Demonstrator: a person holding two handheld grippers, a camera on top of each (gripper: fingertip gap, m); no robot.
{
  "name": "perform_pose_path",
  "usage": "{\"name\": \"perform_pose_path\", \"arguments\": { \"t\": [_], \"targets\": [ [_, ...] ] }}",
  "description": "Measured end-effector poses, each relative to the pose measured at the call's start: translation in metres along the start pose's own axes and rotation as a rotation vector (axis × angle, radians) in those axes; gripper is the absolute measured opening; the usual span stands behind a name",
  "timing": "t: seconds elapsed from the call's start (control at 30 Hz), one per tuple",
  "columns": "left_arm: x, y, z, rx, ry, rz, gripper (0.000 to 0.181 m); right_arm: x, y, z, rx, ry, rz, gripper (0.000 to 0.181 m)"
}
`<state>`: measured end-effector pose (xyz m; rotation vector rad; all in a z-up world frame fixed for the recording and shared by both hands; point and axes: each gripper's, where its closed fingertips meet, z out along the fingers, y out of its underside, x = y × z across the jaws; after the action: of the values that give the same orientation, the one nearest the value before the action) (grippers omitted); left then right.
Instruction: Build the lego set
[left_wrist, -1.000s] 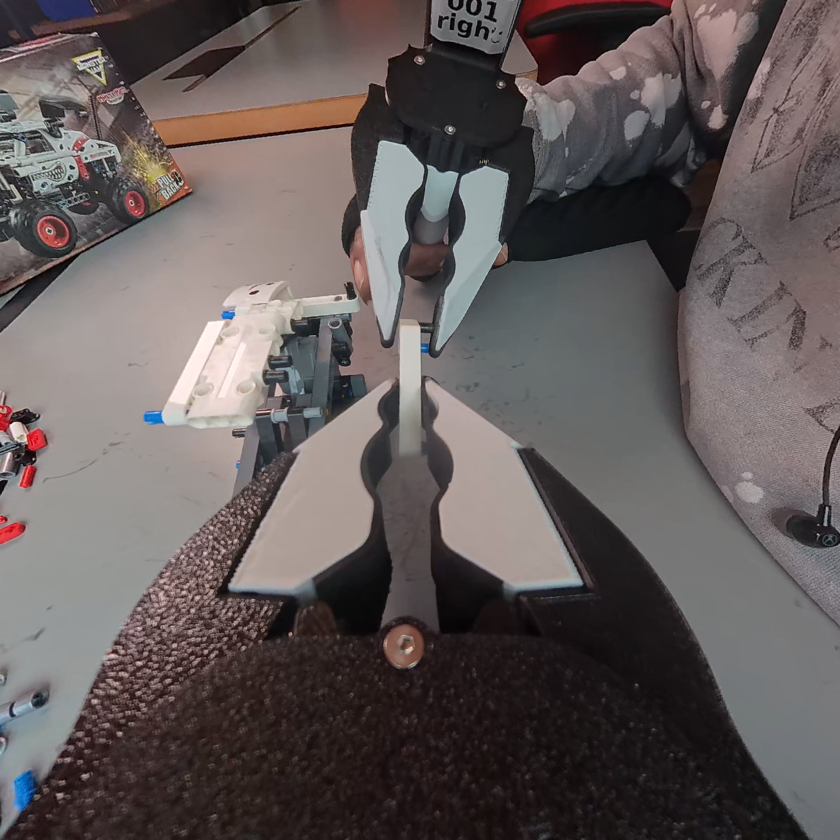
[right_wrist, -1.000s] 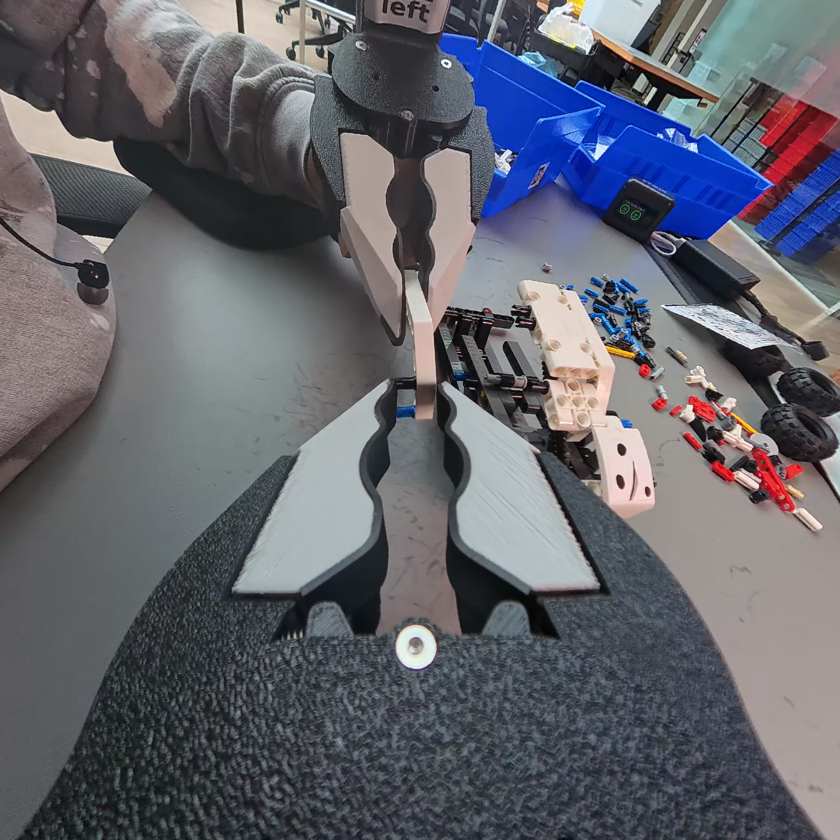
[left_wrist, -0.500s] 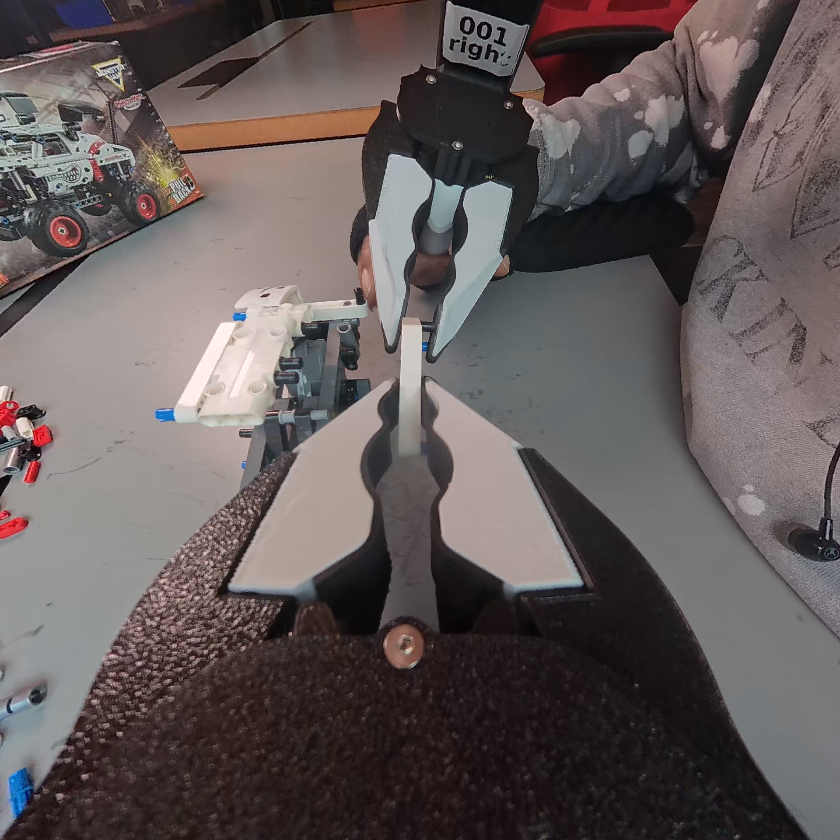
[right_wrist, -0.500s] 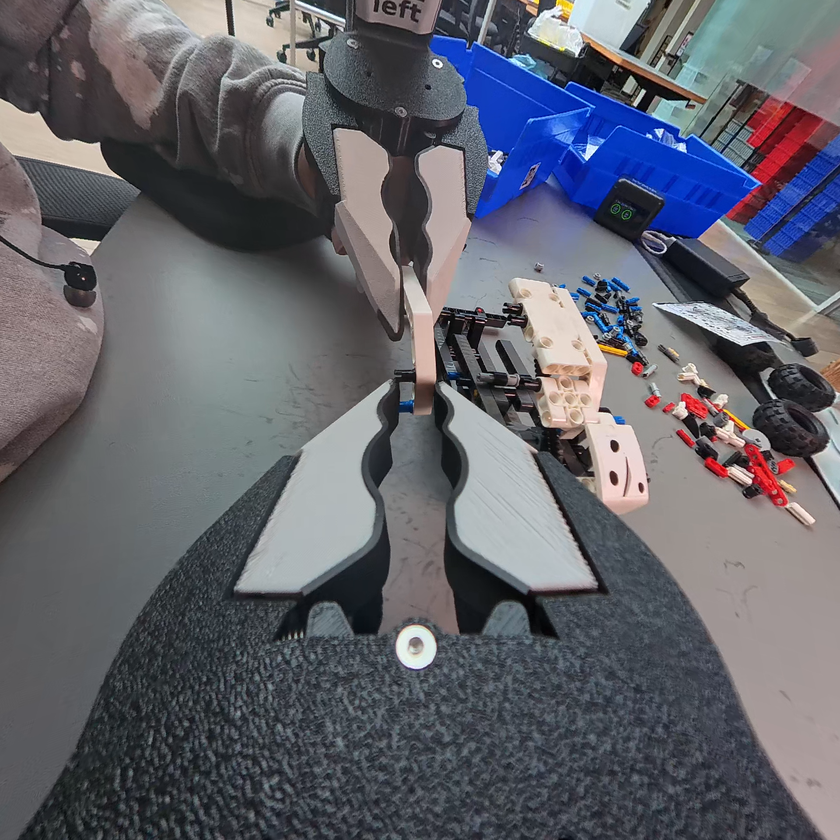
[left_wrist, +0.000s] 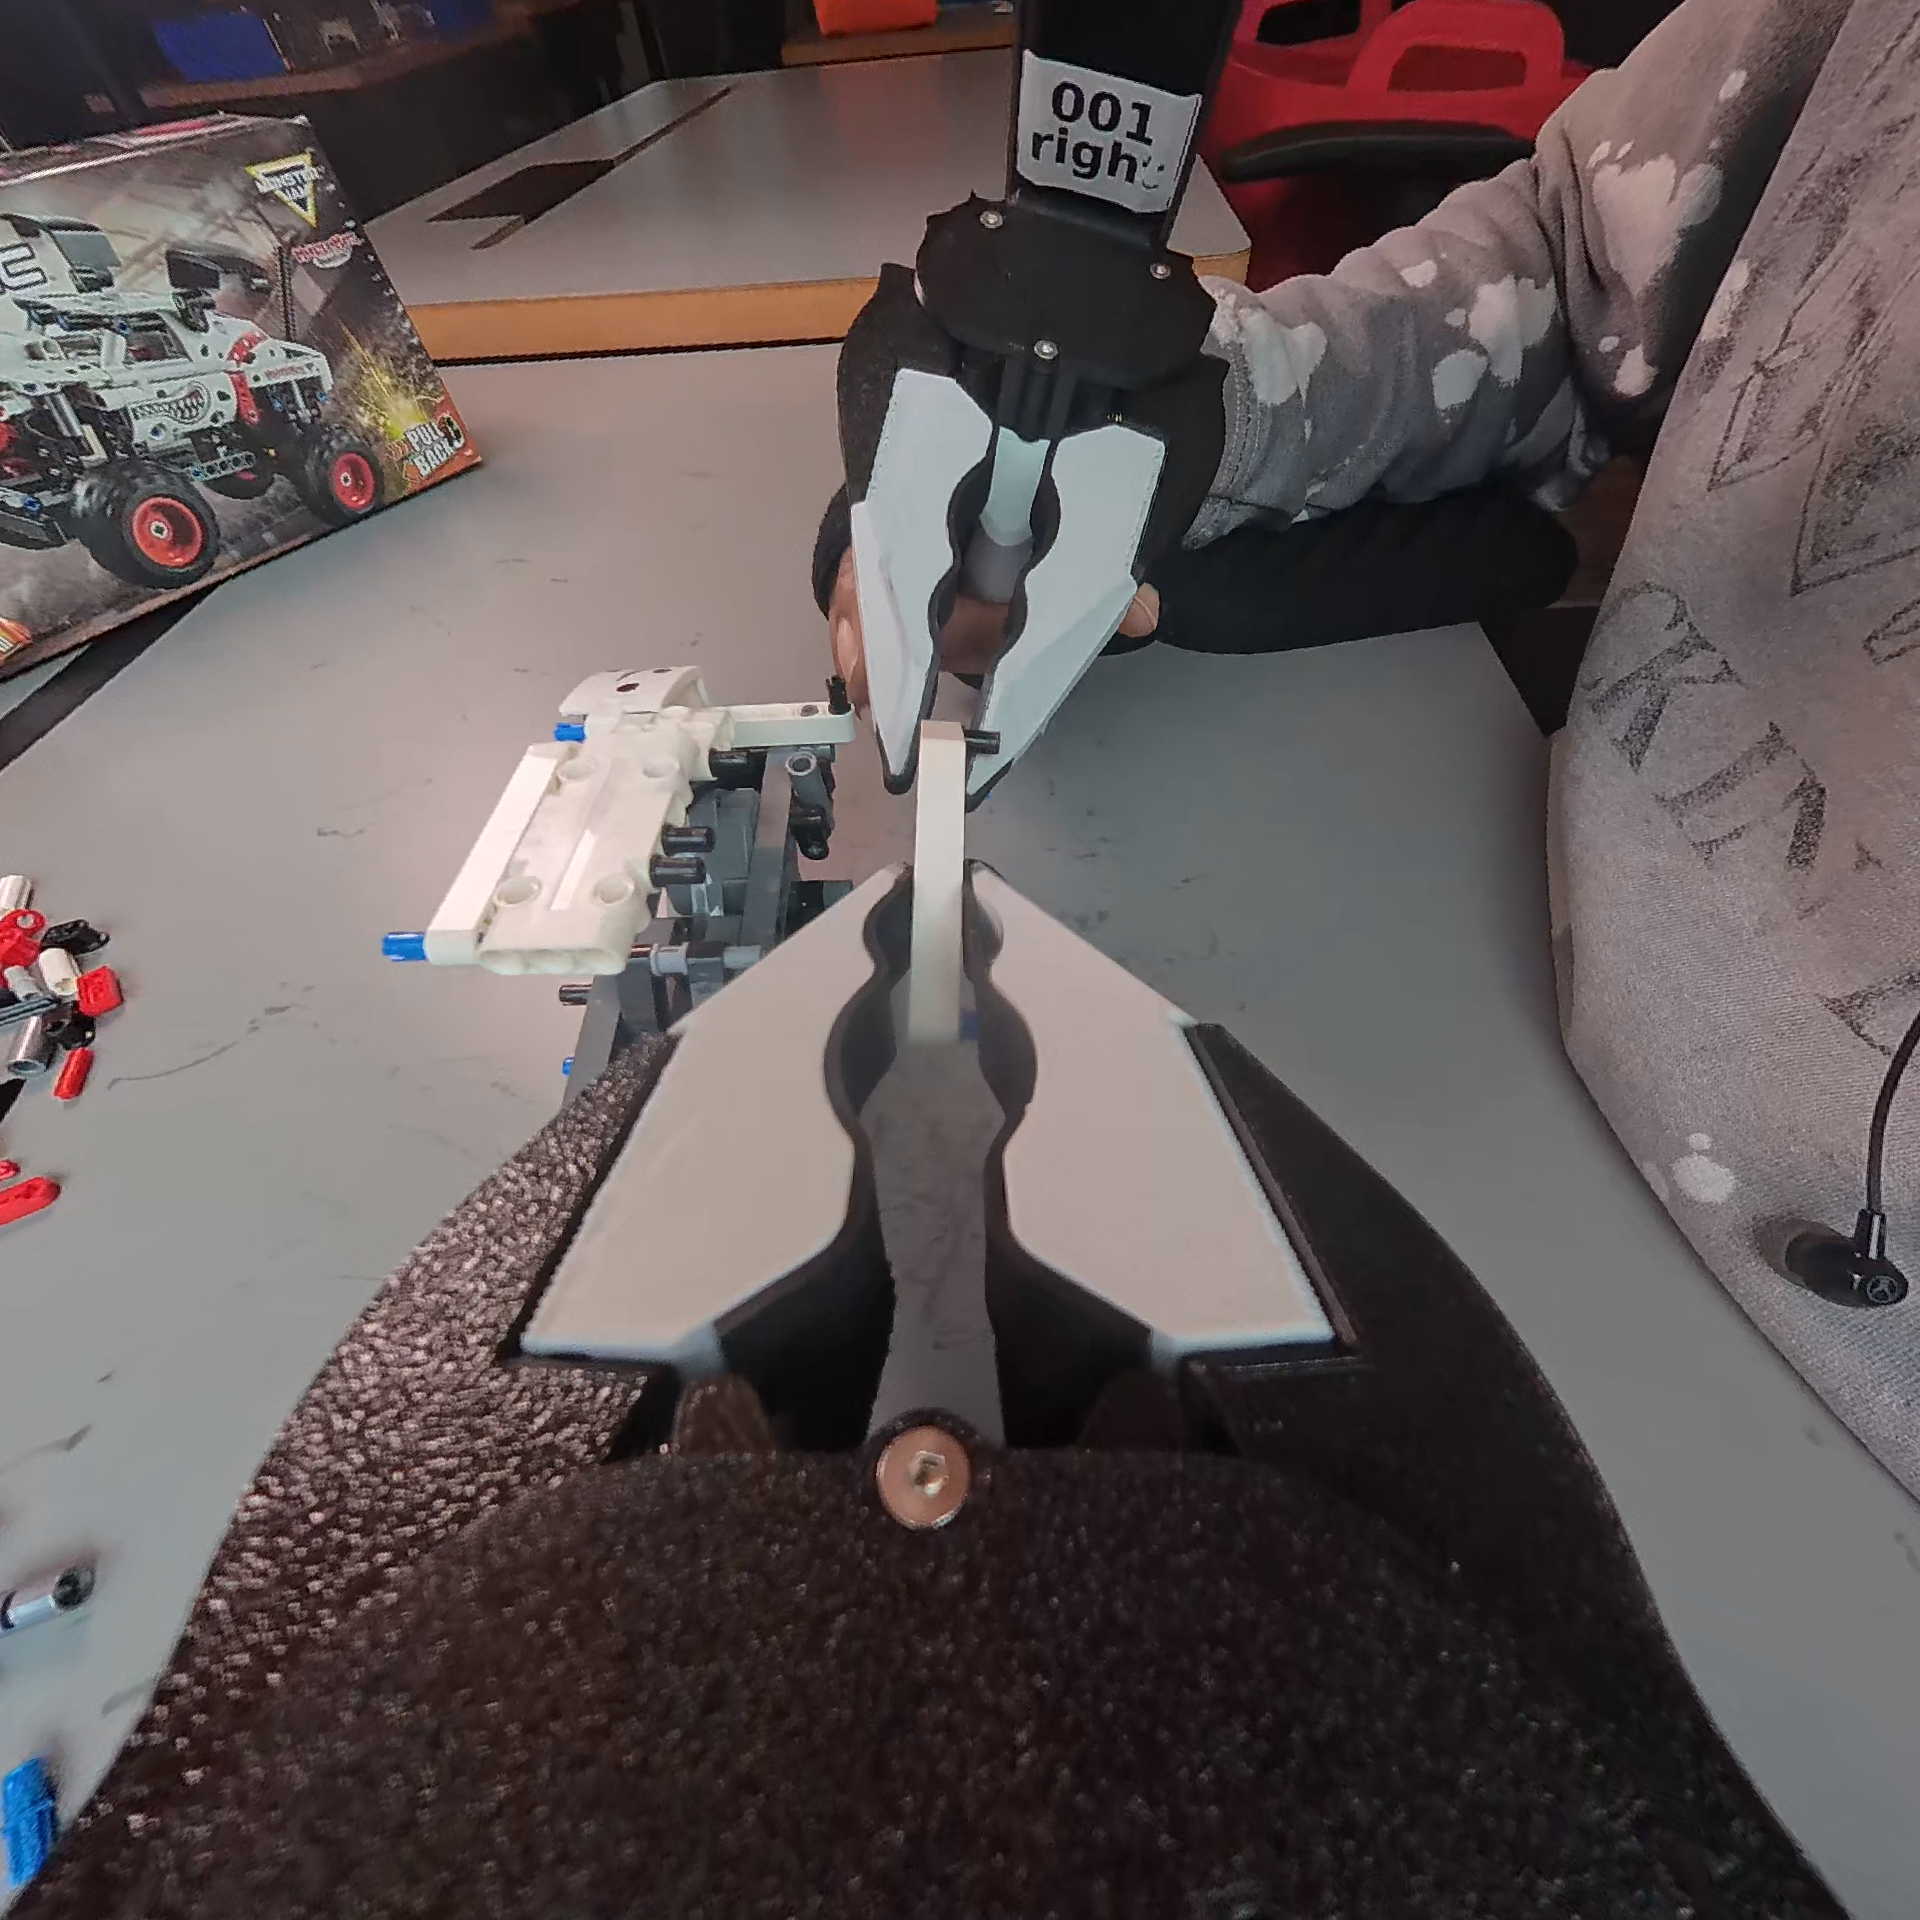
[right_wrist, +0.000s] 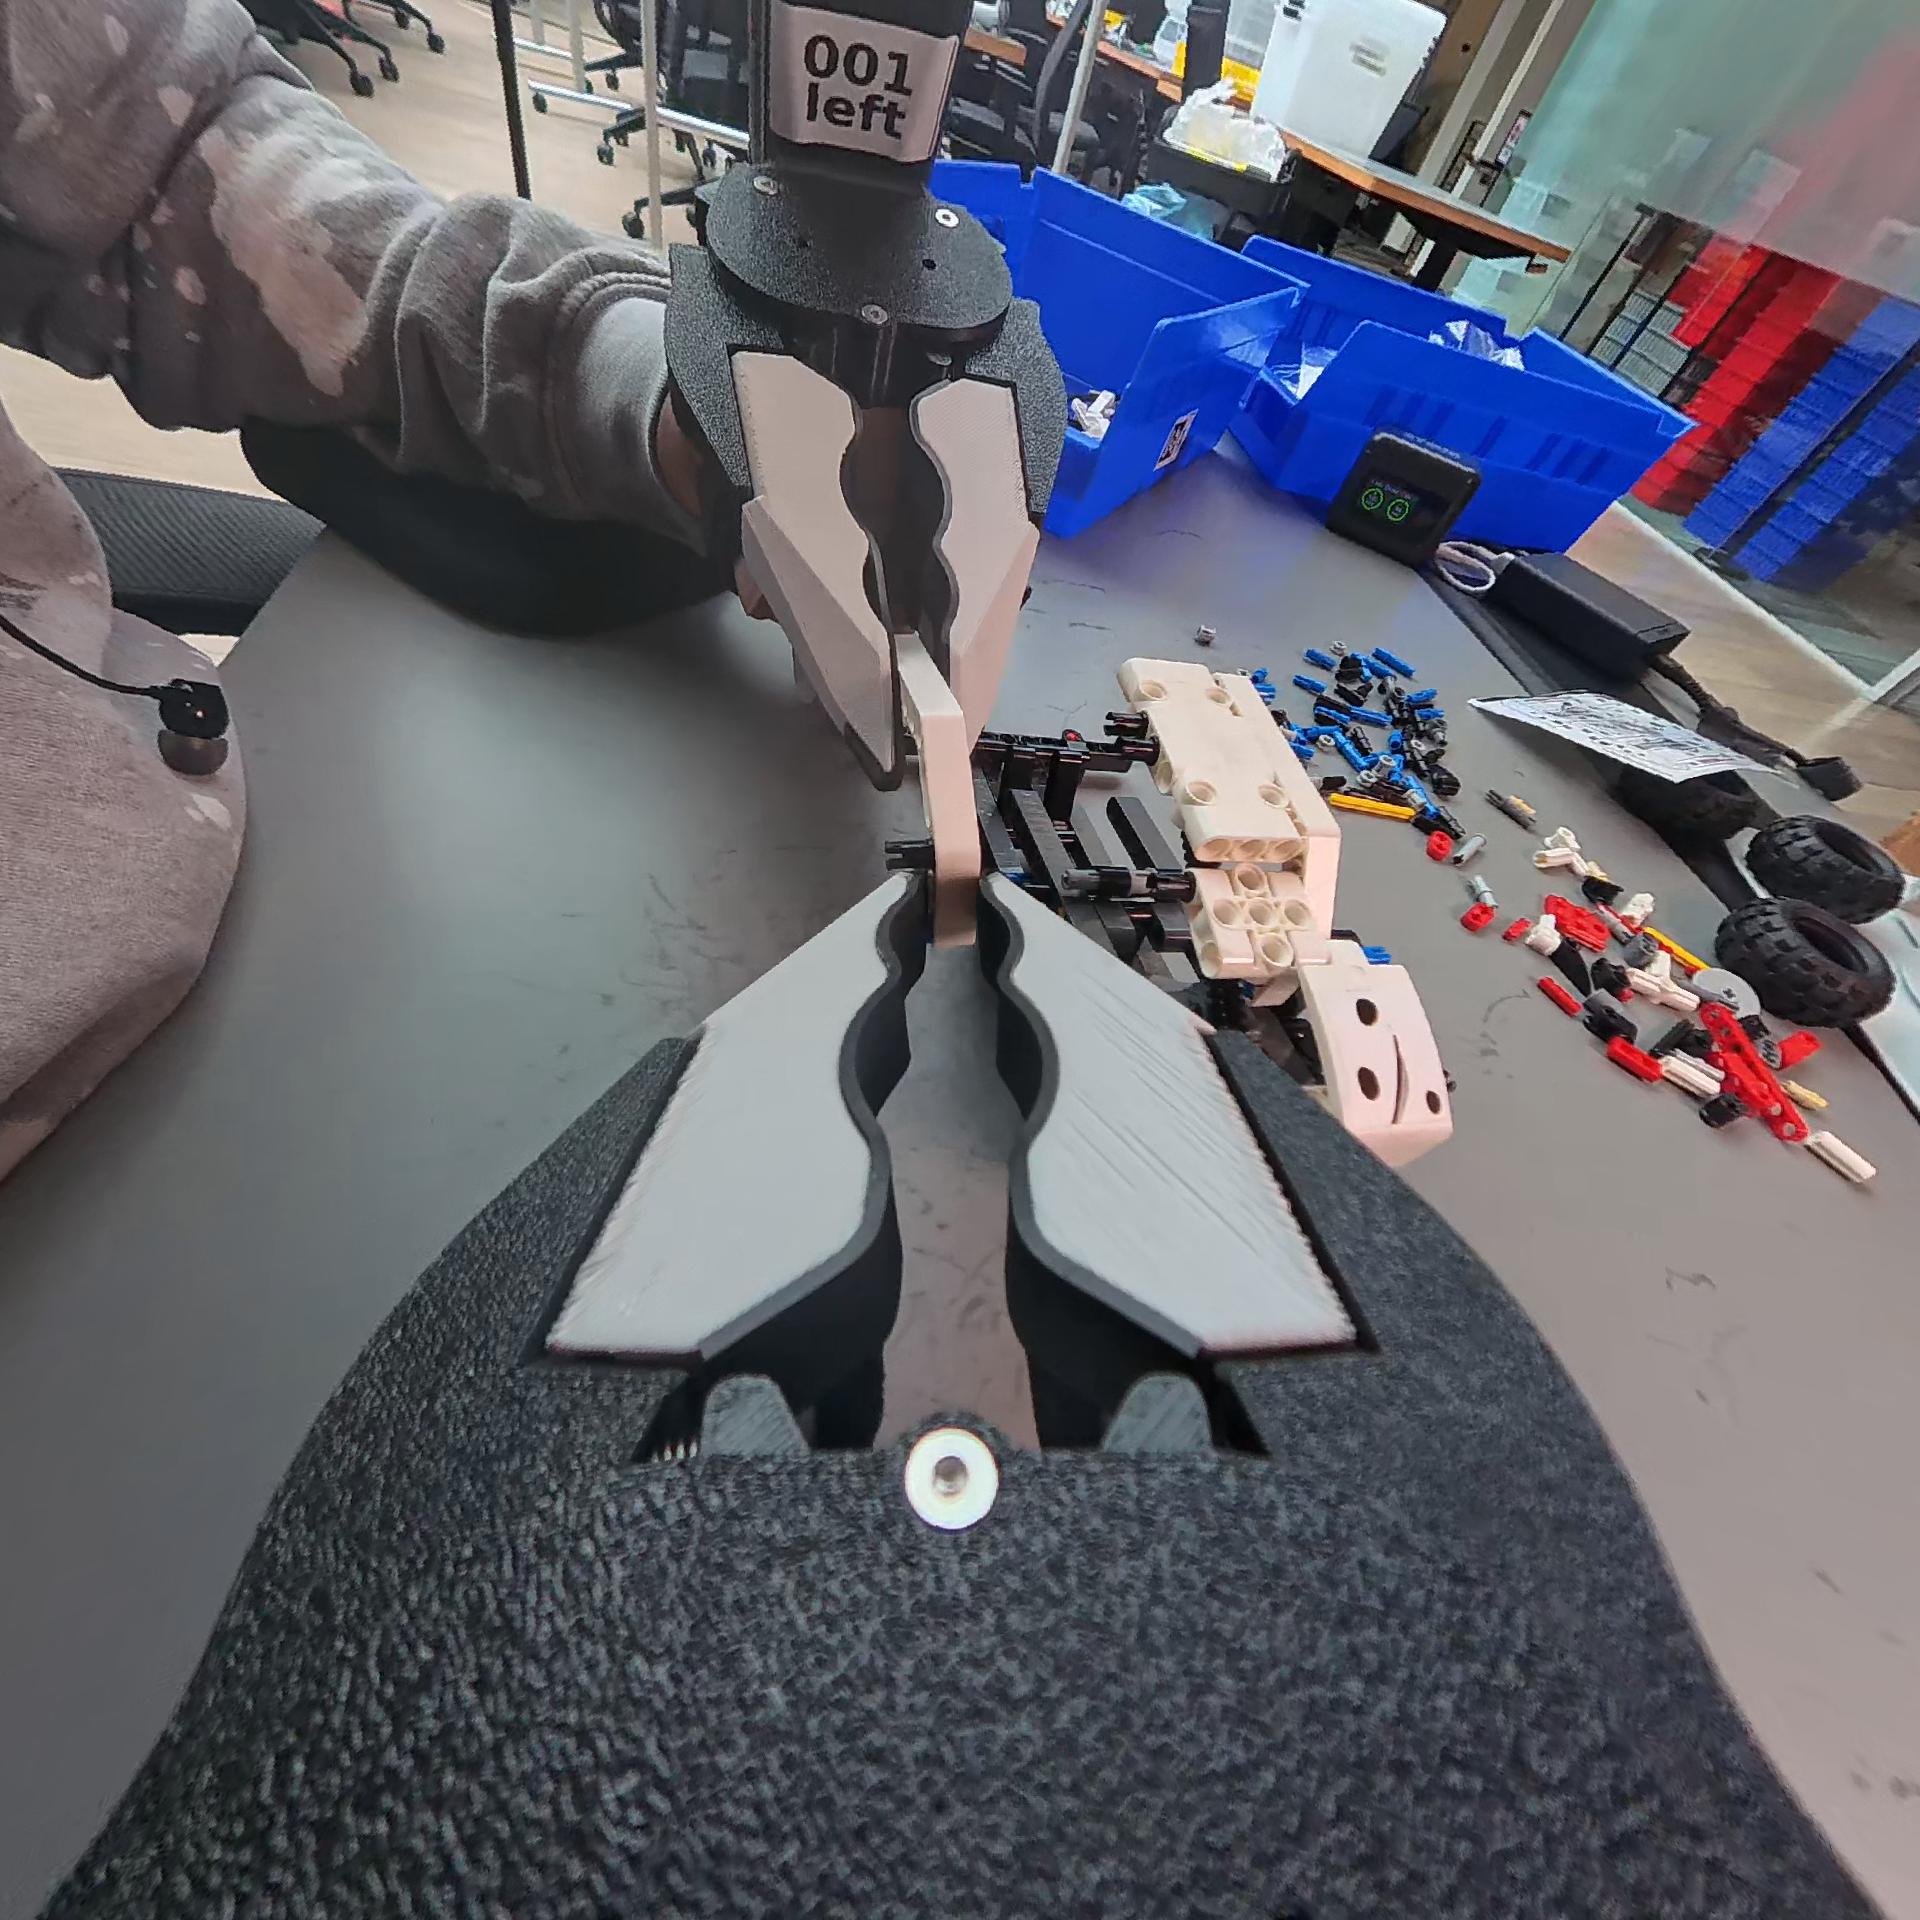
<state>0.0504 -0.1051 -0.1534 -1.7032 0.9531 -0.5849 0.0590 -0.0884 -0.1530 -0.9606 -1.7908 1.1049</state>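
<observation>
Lego beam (left_wrist: 935, 894), white, thin and stiff, hangs above the table beside the half-built truck (left_wrist: 623, 873). Your left gripper (left_wrist: 935, 883) and right gripper (right_wrist: 951, 894) each clamp one end. It looks light and slick; grip its flat faces.

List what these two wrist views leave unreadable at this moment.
- White beam: seen edge-on in both views; its holes, and any pin joint, are hidden by the left tool and right tool.
- Chassis: near end hidden behind the right tool's finger.
- Loose parts: cut off at the left view's edge.
</observation>
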Motion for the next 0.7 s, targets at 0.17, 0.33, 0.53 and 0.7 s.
{"name": "perform_pose_path", "arguments": {
  "t": [0.17,0.33,0.53,0.7],
  "targets": [
    [0.0005,0.0,-0.0003,0.0,0.002,0.006,0.009,-0.0004,0.0005,0.0007,0.001,-0.003,0.006,0.009],
    [0.0014,0.0002,0.0004,0.001,0.005,0.015,0.009,-0.0018,0.0011,0.0004,0.002,-0.014,0.014,0.009],
    [-0.0014,-0.0015,-0.0008,0.012,-0.012,0.022,0.009,0.0,-0.001,-0.0006,0.018,-0.011,0.024,0.014],
    [-0.0073,-0.0032,-0.004,0.025,-0.039,0.015,0.009,0.0046,-0.0059,-0.0035,0.047,0.004,0.04,0.021]
  ]
}}
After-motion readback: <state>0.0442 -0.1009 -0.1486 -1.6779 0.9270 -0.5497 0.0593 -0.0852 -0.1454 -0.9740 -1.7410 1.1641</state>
